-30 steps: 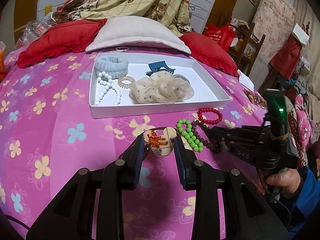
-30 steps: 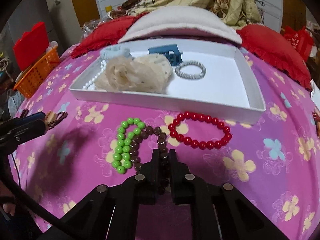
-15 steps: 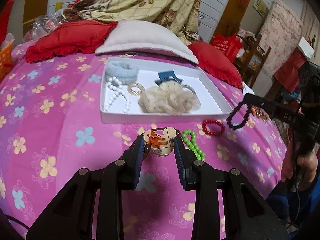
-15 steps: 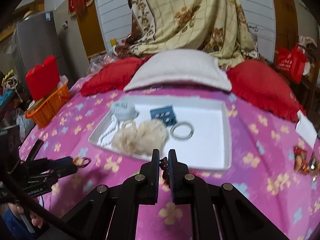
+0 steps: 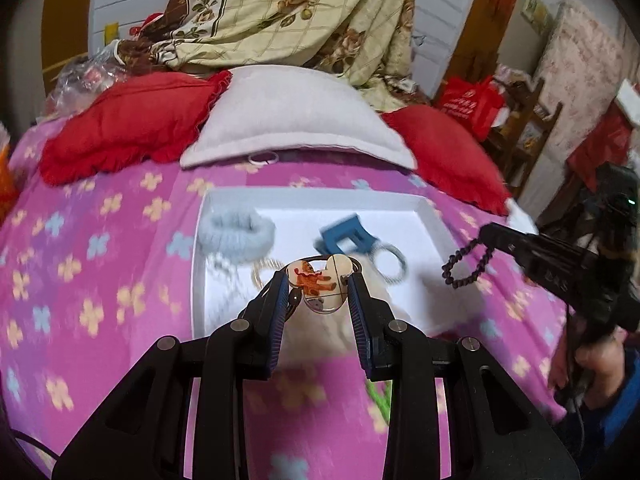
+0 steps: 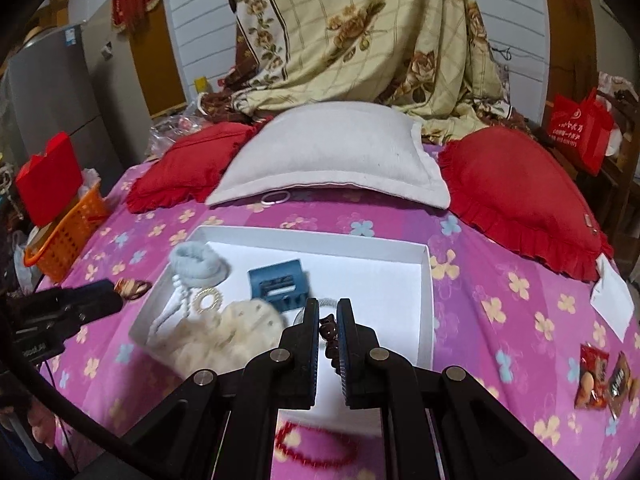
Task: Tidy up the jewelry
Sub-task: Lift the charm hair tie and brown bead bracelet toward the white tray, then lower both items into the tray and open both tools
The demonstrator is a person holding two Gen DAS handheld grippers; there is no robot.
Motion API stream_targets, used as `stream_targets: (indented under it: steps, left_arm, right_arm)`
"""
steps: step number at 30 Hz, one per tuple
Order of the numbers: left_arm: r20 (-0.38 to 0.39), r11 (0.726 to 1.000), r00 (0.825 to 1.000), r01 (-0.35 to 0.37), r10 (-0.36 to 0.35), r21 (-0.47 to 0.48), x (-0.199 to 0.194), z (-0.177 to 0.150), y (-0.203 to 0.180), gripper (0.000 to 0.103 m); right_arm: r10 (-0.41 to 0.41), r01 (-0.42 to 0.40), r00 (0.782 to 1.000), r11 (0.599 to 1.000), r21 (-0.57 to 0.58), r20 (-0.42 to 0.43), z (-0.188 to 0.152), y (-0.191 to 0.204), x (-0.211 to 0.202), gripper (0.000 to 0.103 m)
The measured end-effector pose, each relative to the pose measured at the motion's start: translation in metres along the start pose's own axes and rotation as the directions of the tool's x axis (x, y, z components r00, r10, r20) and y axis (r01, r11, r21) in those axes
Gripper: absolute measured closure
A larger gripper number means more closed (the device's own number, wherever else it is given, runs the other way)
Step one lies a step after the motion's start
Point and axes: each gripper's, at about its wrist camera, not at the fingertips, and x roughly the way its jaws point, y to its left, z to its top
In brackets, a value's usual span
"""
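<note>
My left gripper (image 5: 319,280) is shut on a cream cartoon keychain charm (image 5: 318,286) and holds it above the near edge of the white tray (image 5: 430,216). My right gripper (image 6: 328,312) is shut on a dark brown bead bracelet (image 6: 329,334), which hangs as a loop (image 5: 466,260) above the tray's right side. The tray (image 6: 426,280) holds a blue fuzzy scrunchie (image 6: 198,262), a blue hair claw (image 6: 278,284), a white pearl string (image 6: 168,312), a gold coil ring (image 6: 206,300) and a cream tulle scrunchie (image 6: 224,336). A red bead bracelet (image 6: 320,448) lies on the pink blanket in front of the tray.
Red pillows (image 6: 520,196) and a grey pillow (image 6: 332,160) lie behind the tray, with a white ring (image 6: 274,198) at the pillow's edge. An orange basket (image 6: 64,236) stands at the left. Snack packets (image 6: 600,376) and a white card (image 6: 612,300) lie at the right.
Both grippers have risen and moved forward toward the tray with their loads. The brown bracelet was lifted off the blanket, away from the green and red bracelets.
</note>
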Motion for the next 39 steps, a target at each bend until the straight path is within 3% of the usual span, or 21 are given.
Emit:
stream_targets:
  steps: [3,10,18,20,24,31,34,39]
  left_arm:
    - [-0.04,0.999,0.998,-0.046,0.046,-0.006,0.034,0.023,0.002,0.074]
    - [-0.127,0.995,0.99,-0.067,0.059,-0.067,0.102,0.054,0.015,0.074]
    - [-0.14,0.996,0.99,-0.035,0.023,-0.084,0.122,0.058,0.015,0.068]
    - [-0.138,0.995,0.99,-0.027,0.014,-0.097,0.12,0.057,0.016,0.068]
    - [-0.127,0.995,0.992,-0.024,0.011,-0.101,0.105,0.055,0.014,0.068]
    - [-0.037,0.998,0.999,-0.035,0.034,-0.044,0.038,0.035,-0.001,0.067]
    - [-0.013,0.999,1.0,-0.021,0.02,-0.049,0.007,0.01,-0.005,0.06]
    - [-0.021,0.999,1.0,0.0,-0.002,-0.048,-0.018,-0.045,-0.016,0.06]
  right_arm:
    - [0.005,-0.005,1.0,1.0,0.02,-0.006,0.016,-0.003,0.023,0.095]
    - [0.003,0.0,0.998,0.999,0.053,-0.066,0.03,-0.011,0.077,0.095]
    - [-0.017,0.029,0.993,0.995,0.097,-0.119,0.018,-0.032,0.103,0.095]
    - [-0.03,0.043,0.992,0.994,0.099,-0.127,0.017,-0.035,0.104,0.095]
    - [-0.051,0.06,0.994,0.994,0.093,-0.097,0.014,-0.034,0.088,0.067]
    - [-0.033,0.036,0.998,0.997,0.065,-0.047,-0.006,-0.032,0.032,0.067]
    - [-0.007,0.01,0.999,0.998,0.065,-0.035,-0.031,-0.034,0.004,0.064]
    - [0.056,-0.049,0.997,0.991,0.122,-0.054,-0.082,-0.04,-0.02,0.063]
